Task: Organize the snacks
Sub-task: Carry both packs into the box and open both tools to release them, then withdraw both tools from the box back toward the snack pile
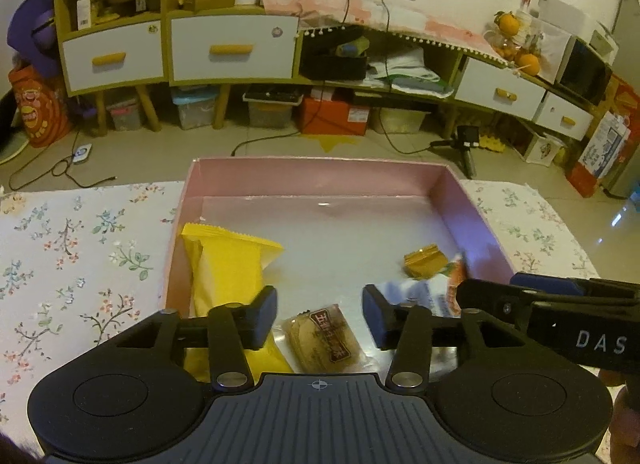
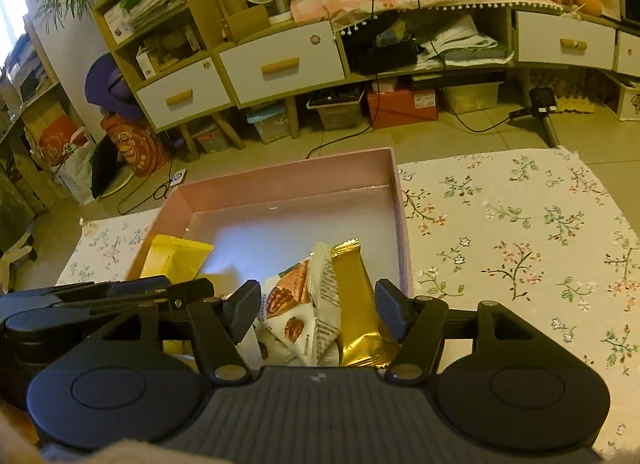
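A floral tablecloth (image 2: 520,232) carries a pink box (image 1: 472,204) holding the snacks. The left gripper (image 1: 320,314), jaws spread, hovers over a brown pastry packet (image 1: 324,338), a yellow packet (image 1: 228,272) beside its left finger. The right gripper (image 2: 318,310), jaws spread, straddles a white nut packet (image 2: 304,312) and gold packet (image 2: 358,304), neither pinched.

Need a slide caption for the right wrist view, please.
Open right tool poised over walnut snack packet and gold packet inside pink box.
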Available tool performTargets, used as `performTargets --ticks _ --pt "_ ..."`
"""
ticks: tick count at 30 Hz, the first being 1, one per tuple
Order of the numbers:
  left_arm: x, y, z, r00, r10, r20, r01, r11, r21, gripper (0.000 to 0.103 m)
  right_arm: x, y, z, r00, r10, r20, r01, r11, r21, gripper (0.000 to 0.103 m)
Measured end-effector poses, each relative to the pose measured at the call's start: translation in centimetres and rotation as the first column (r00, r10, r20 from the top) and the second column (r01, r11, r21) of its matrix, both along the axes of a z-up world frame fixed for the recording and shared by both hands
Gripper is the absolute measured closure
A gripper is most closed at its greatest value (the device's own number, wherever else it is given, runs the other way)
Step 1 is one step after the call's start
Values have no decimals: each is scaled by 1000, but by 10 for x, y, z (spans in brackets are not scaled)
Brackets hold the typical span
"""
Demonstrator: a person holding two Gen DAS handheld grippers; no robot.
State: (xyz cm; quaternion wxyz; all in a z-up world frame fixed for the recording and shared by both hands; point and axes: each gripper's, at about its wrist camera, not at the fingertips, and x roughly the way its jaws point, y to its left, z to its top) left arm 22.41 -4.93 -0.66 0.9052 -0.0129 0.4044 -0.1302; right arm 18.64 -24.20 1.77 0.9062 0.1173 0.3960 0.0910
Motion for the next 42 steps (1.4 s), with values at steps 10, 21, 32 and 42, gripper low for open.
performTargets --ticks 10,21,32,42 --pt "-22 1 20 1000 3 17 -3 1000 8 34 -15 -11 10 999 -36 13 36 999 2 31" --pt "-61 2 37 1000 -22 1 22 1000 18 17 -43 -18 23 999 -45 19 45 999 6 16" --pt "-102 5 47 999 -44 -9 44 998 54 10 -74 -14 24 1000 -24 -5 24 999 -49 9" --pt "-135 18 46 999 -32 -24 34 997 75 7 -98 -11 27 999 -30 -10 30 998 -58 5"
